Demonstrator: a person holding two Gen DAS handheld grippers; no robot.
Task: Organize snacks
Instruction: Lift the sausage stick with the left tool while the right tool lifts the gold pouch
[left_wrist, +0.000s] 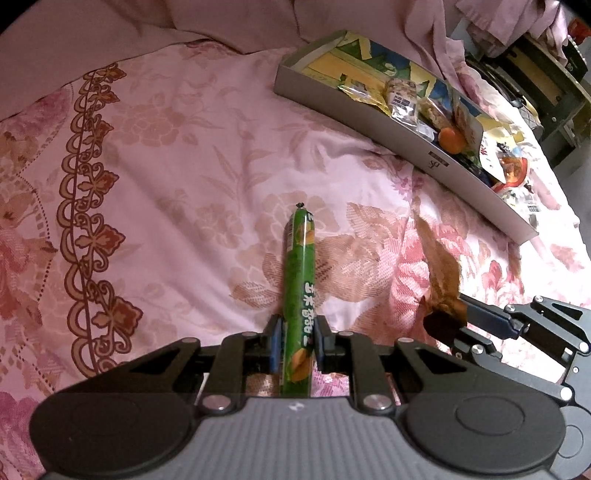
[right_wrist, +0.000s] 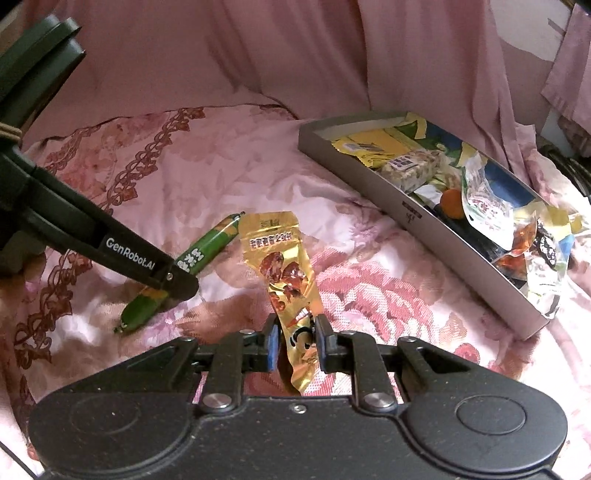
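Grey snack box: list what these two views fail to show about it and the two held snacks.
- Grey box: near wall hides the lower contents in both views; its far right end is cut by the left wrist frame edge.
- Green sausage: rear end hidden behind the left gripper.
- Gold packet: lower end hidden behind the right gripper; print too small to read.

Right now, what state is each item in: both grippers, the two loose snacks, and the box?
Left gripper: jaws shut on the green sausage stick.
Green sausage stick: gripped near one end, wrapper sealed, over the bedspread.
Right gripper: jaws shut on the gold snack packet.
Gold snack packet: gripped at its lower part, crinkled, not visibly torn.
Gray box: lidless, resting on the bedspread, partly filled with snacks.
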